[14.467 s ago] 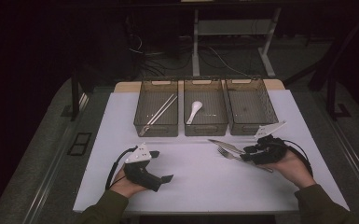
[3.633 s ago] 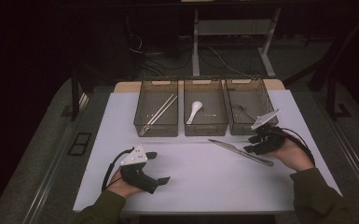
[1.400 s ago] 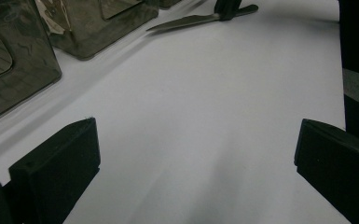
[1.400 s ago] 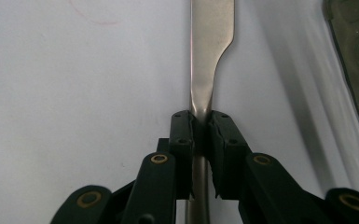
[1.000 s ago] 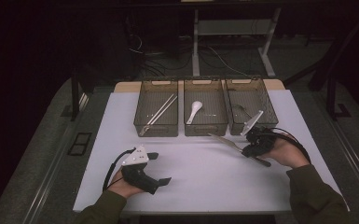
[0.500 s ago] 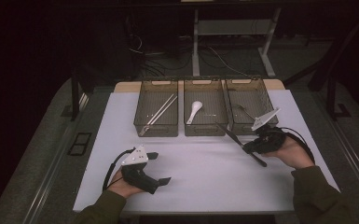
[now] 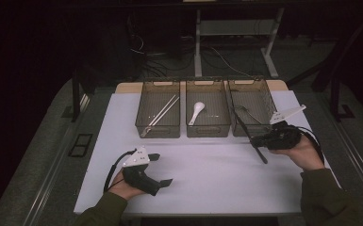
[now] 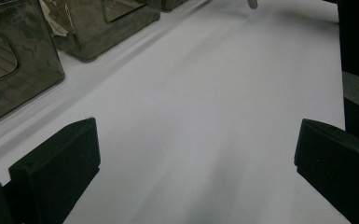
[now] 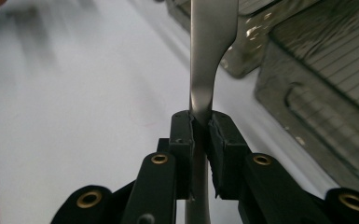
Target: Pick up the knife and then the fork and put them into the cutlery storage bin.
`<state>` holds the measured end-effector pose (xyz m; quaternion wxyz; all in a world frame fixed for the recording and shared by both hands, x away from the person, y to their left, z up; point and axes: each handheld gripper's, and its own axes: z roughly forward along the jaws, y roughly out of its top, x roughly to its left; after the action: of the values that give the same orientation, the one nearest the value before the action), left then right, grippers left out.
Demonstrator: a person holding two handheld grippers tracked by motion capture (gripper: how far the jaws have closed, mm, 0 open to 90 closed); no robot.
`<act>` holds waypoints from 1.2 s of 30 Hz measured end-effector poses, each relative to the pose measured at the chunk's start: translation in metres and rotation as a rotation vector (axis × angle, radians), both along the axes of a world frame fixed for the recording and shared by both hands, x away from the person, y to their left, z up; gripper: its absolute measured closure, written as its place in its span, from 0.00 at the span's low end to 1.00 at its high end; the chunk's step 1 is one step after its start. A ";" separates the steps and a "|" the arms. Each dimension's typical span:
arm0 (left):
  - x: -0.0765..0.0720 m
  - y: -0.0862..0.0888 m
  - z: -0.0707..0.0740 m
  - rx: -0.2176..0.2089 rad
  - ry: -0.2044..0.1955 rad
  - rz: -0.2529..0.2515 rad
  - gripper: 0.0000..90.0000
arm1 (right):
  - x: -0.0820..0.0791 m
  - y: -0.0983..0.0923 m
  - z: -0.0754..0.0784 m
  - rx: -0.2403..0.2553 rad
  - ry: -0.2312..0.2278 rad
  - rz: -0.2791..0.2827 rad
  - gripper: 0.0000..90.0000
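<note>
**Two grippers, one knife in the air**

My left gripper [image 7: 156, 169] rests released on the table [image 7: 207, 179], out of the way. My right gripper [image 7: 256, 140] clamps the knife [image 7: 250, 136] mid-handle, tip aimed at the right tray [image 7: 252, 132] for sorting.

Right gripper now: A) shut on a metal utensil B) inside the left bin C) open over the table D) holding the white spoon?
A: the right gripper has its jaws clamped on the flat handle of a metal utensil, lifted beside the right-hand bin.
</note>
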<state>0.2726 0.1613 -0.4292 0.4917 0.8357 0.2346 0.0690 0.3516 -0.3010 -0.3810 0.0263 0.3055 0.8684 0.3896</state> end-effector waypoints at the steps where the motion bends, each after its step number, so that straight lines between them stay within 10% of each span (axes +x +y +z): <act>1: 0.000 0.000 0.000 0.001 -0.001 0.000 0.00 | 0.000 -0.002 0.001 0.008 -0.009 -0.012 0.89; 36: 0.000 -0.002 -0.001 0.001 0.002 -0.001 0.00 | 0.002 -0.038 0.034 0.163 -0.146 -0.284 0.89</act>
<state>0.2725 0.1596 -0.4300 0.4910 0.8362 0.2348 0.0683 0.3533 -0.3395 -0.3473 0.1196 0.3971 0.7779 0.4721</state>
